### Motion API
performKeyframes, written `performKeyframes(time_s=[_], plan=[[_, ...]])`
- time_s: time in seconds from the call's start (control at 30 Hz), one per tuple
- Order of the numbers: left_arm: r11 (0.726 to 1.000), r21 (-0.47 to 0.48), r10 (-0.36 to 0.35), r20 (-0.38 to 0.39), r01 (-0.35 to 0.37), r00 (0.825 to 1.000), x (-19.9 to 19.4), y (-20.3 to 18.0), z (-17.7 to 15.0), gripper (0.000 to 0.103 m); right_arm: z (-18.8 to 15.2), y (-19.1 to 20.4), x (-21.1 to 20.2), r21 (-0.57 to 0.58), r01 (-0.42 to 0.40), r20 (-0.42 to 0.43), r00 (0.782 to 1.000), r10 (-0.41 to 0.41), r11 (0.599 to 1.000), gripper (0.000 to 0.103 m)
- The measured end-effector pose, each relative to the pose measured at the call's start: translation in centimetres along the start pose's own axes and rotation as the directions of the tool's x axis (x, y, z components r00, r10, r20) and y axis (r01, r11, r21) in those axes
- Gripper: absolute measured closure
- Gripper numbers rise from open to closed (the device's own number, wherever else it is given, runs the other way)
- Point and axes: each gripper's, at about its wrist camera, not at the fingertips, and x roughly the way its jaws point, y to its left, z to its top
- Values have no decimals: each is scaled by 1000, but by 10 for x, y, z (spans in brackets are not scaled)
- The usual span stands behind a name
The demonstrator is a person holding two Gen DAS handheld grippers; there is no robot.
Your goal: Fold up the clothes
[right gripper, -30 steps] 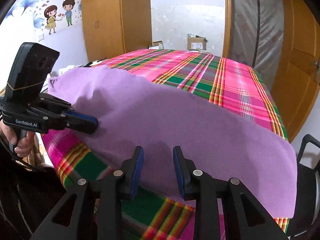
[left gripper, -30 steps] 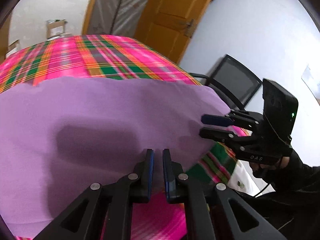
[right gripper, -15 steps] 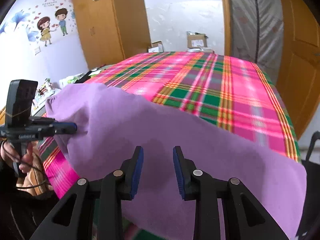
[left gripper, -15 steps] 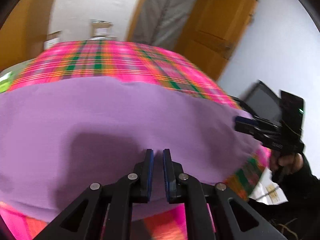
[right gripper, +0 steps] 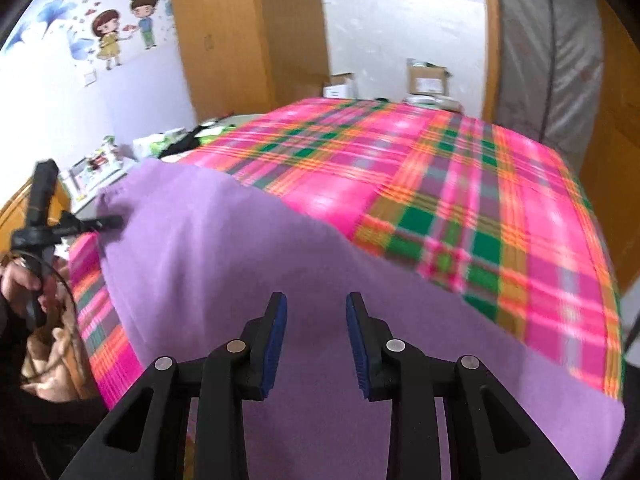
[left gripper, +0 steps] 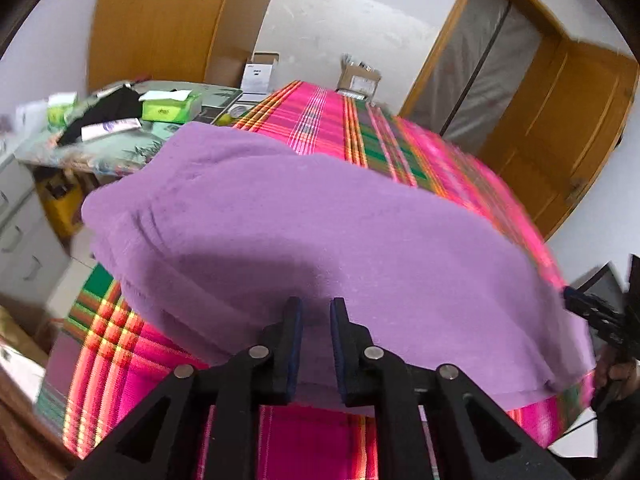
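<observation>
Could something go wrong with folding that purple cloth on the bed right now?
Maybe. The purple cloth lies close to the near edge of the plaid bedspread, so a tug might slide it off. The left gripper is opening, with nothing clearly pinched between its fingers, so it may lose its hold. The right gripper is open above the cloth, holding nothing. The folded left end already looks bunched and may come out crooked.

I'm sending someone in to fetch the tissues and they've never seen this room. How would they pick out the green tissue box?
Find the bed under the pink plaid cover; beside it, past the purple garment, is a cluttered side surface in front of the wooden wardrobe. The green tissue box sits there next to a black item. It is bright lime green with a white top.
</observation>
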Motion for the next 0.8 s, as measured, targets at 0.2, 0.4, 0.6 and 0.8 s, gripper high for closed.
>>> performKeyframes(time_s=[0.2,0.4,0.6,0.8], plan=[[1000,-16,-19,28,20,999,-4,8,-6,89,53,52,55,-125,-143,-41,989,139,982,75],[999,-19,-45,34,46,998,-4,12,-7,89,73,46,130,-81,-165,-168,974,150,983,90],[999,-7,-46,22,46,999,-7,9,-7,89,84,30,128,-9,-171,-126,978,168,985,91],[999,34,-21,26,21,999,-13,-9,12,89,82,27,103,12,-191,-61,980,192,981,90]])
